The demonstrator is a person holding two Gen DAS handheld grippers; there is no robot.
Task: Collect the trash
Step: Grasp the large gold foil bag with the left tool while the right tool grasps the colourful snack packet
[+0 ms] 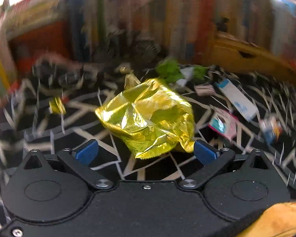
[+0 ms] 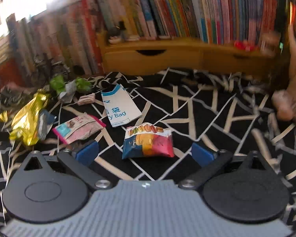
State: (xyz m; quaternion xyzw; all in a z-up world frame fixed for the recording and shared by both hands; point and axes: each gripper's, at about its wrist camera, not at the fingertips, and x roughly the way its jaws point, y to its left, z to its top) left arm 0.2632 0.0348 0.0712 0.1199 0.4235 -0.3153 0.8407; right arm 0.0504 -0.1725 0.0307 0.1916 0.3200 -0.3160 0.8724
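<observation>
crumpled gold foil wrapper (image 1: 148, 116) lies on the black patterned cloth, the landmark among scattered trash. beyond it, a green wrapper (image 1: 169, 70); to its right, a flat white-and-blue paper bag (image 2: 119, 106), a small pink packet (image 2: 85, 99) and a creased pink-and-teal sachet (image 2: 79, 128). farther right lies a puffed macaron-print snack bag (image 2: 148, 142). a small gold scrap (image 1: 57, 106) sits left of the foil.

gold foil wrapper (image 1: 148, 116) before the left gripper (image 1: 146, 151)
jaws spread wide; wrapper's right edge touches the right blue pad (image 1: 204, 153).
</observation>
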